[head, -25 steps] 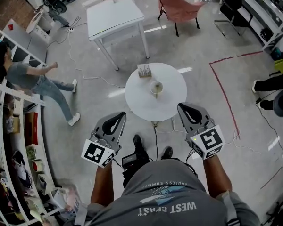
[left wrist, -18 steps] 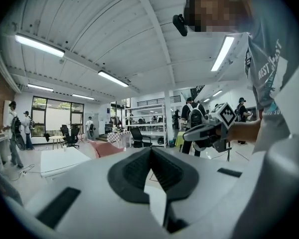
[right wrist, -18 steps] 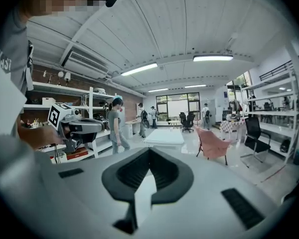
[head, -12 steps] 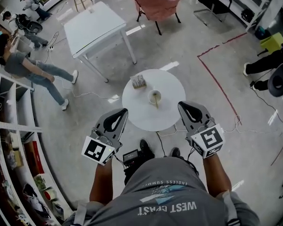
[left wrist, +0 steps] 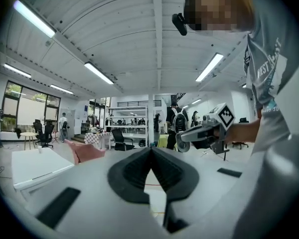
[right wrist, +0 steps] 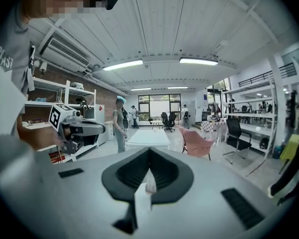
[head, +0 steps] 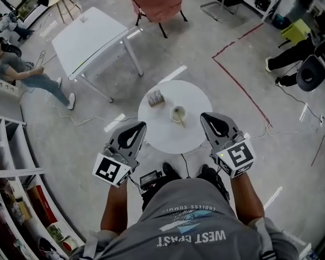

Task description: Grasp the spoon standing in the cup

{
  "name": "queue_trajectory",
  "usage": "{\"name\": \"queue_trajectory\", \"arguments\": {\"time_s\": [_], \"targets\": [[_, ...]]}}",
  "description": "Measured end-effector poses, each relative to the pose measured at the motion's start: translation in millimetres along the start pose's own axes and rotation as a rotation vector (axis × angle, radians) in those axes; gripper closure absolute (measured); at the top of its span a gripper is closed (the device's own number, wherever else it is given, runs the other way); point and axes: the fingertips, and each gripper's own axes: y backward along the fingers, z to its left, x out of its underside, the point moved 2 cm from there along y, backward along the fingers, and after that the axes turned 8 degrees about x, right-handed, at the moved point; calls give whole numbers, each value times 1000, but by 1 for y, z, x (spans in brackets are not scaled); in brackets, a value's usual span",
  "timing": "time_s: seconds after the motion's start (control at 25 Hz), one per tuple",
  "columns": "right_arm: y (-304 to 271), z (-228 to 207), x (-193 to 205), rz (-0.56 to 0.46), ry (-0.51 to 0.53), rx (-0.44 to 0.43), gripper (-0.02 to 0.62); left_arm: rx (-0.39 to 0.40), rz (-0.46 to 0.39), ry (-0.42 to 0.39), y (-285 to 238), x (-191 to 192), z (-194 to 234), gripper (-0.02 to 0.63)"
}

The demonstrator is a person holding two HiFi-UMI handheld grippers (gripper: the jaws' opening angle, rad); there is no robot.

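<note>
Head view: spoon (head: pixel 180 118) stands ahead between closed left tongs (head: pixel 137 125) and closed right tongs (head: pixel 205 116).

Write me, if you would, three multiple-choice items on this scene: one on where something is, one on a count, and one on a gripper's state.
1. Where does the cup with the spoon stand?
A) on the floor
B) on the round white table
C) on the rectangular table

2. How many things besides that cup are on its table?
A) none
B) one
C) three

3. How do the jaws of the right gripper stand?
A) wide apart
B) closed on the spoon
C) closed on nothing

Key:
1 B: the head view shows the cup near the middle of the round top.
2 B: only a small box stands beside it.
3 C: the right gripper view shows the pads meeting, with the spoon far off in its cup.
</note>
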Motion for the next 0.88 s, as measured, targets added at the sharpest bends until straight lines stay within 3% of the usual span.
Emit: {"name": "queue_trajectory", "arguments": {"time_s": [0.32,0.88], "targets": [[-8,5,5,29,9,-3,594,24,-17,26,-6,6,10,603],[-41,-21,32,100,53,-177,594,-127,37,102,-20,24,4,603]]}}
